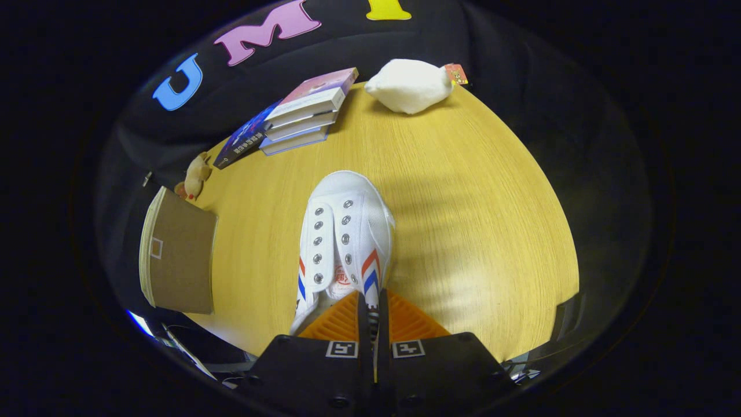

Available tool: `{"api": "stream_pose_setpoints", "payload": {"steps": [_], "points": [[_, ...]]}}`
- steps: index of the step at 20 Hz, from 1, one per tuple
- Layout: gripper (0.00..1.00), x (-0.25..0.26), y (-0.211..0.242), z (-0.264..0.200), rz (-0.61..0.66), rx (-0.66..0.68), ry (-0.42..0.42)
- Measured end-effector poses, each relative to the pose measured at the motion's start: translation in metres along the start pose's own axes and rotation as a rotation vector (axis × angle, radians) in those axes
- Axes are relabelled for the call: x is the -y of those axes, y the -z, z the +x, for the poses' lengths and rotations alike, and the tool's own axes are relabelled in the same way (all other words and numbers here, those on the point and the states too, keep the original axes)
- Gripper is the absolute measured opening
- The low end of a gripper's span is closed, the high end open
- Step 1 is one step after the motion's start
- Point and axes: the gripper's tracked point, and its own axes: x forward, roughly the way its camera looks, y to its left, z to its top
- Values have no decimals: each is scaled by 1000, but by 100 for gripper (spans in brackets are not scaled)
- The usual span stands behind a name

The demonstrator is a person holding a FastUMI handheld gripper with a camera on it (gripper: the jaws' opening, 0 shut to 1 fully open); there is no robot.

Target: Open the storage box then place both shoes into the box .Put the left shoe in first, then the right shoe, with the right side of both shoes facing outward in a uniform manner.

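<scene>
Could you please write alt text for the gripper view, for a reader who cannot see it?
The hand-held gripper is shut on the side wall of a white shoe on a wooden table. Beyond the shoe lie stacked books and a white plush toy; a brown box stands beside it.

Gripper (371,301) closed on the white shoe (345,231).

My two fingers pinch the shoe's side wall near the red-and-blue stripes, toe pointing away over the wooden table (463,220). Beyond: stacked books (304,113), a white plush toy (410,86); a brown box (176,258) sits left.
</scene>
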Motion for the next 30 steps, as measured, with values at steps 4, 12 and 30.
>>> {"api": "stream_pose_setpoints", "payload": {"steps": [4,12,30], "points": [[7,-40,-16,-37,6,53,-29],[7,-140,-26,-76,21,121,-96],[7,-386,-1,-93,-65,54,-285]]}}
